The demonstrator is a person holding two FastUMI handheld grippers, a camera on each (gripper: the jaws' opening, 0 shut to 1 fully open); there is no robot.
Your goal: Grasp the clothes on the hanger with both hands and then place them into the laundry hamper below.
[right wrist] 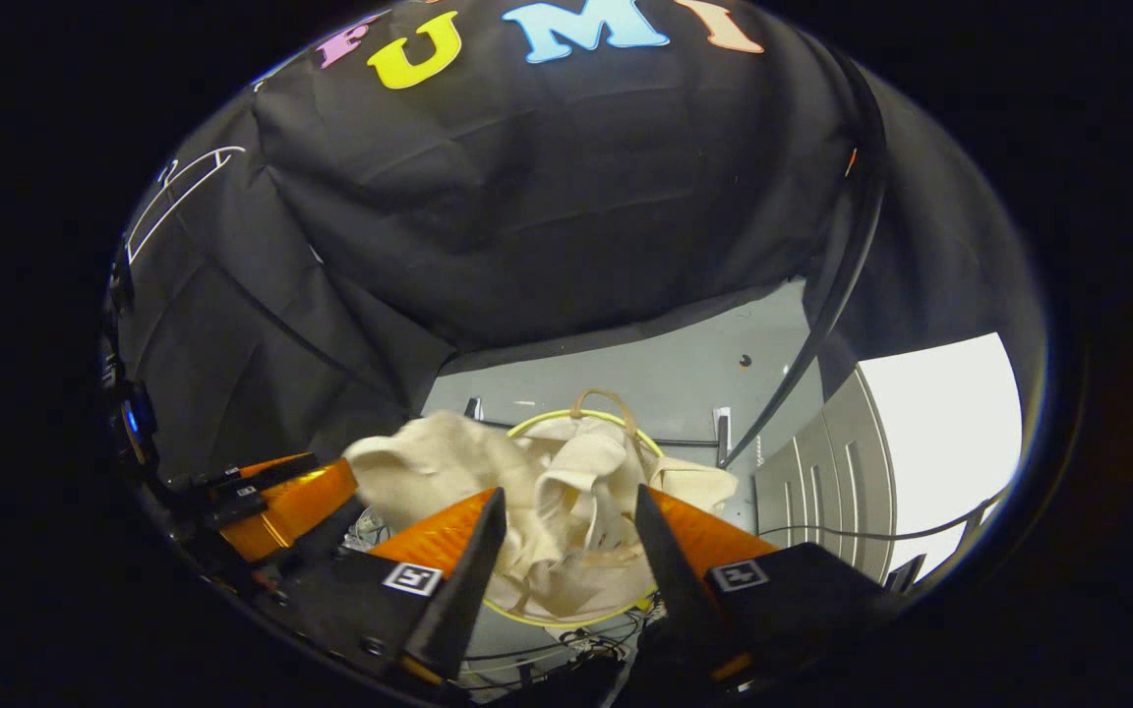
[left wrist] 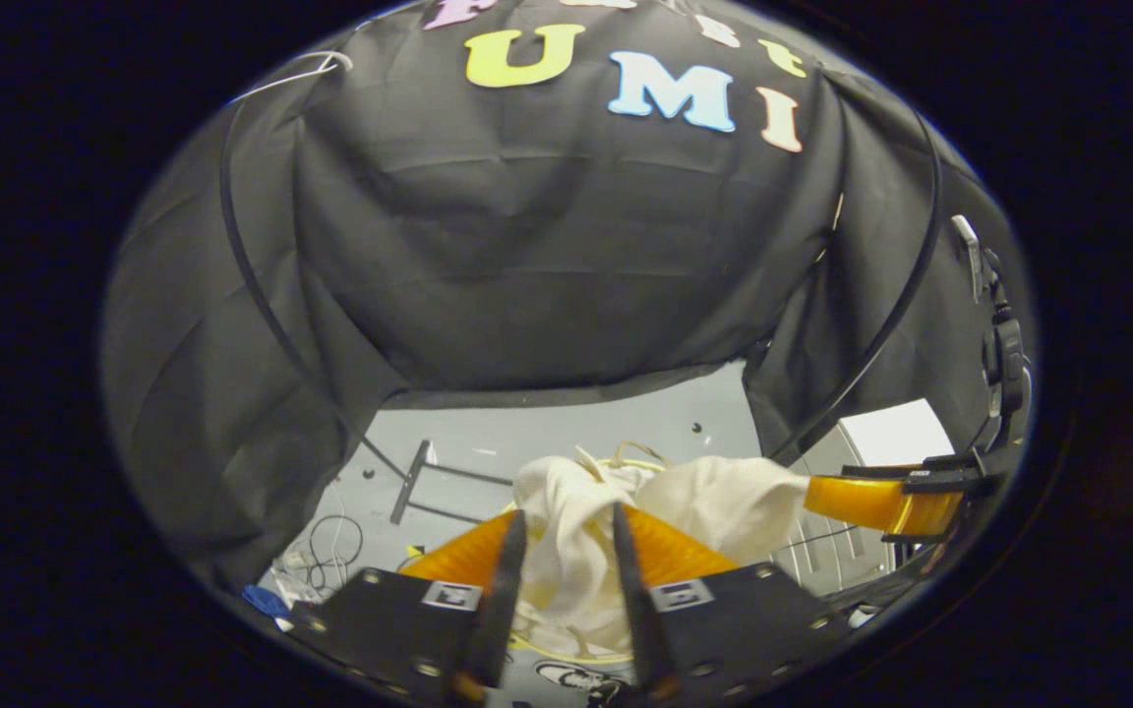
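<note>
The cream clothes (left wrist: 576, 531) lie crumpled in a round laundry hamper with a yellow rim (left wrist: 566, 653) on the floor below me. My left gripper (left wrist: 566, 513) hangs just above them, open, with cloth showing through the gap between its fingers. To its right, my right gripper (left wrist: 881, 501) points at the edge of the cloth. In the right gripper view the clothes (right wrist: 566, 501) fill the hamper (right wrist: 547, 421), one fold spilling left over the rim. My right gripper (right wrist: 569, 492) is open above the pile, and my left gripper (right wrist: 291, 506) shows at the left.
A bare white hanger (left wrist: 291, 74) hangs high at the upper left, also the hanger (right wrist: 183, 187) in the right gripper view. A black rack bar (left wrist: 409, 482) and loose cables (left wrist: 330, 551) lie on the grey floor. A grey cabinet (right wrist: 822, 472) stands to the right.
</note>
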